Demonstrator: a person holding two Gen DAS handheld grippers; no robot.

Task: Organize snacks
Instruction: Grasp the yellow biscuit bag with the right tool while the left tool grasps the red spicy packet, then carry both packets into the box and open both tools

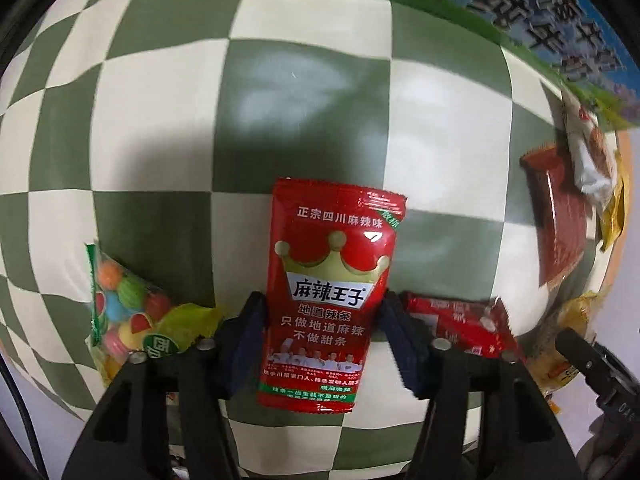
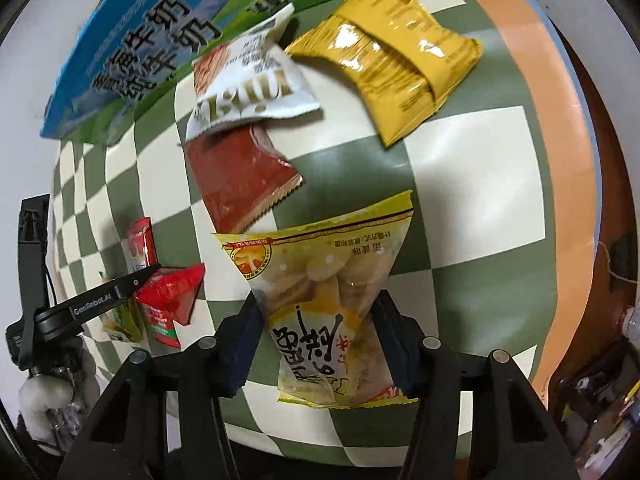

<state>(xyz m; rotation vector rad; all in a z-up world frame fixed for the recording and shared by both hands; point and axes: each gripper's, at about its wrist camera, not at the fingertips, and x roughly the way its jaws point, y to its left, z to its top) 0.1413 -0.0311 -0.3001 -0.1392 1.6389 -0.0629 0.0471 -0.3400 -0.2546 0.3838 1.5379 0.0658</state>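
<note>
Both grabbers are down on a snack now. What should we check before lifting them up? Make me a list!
1. Left gripper squeezing the red crown packet: ok, pads press both its sides.
2. Right gripper squeezing the yellow snack bag: ok, the bag is pinched narrow between the pads.
3. Only one snack per gripper: ok; the small red packet and candy bag lie outside the left pads.
4. Dark red packet resting on the yellow bag's top corner: cannot tell.
5. The two grippers apart: ok.
6. Where the snacks go: cannot tell; only a blue milk box shows.
</note>
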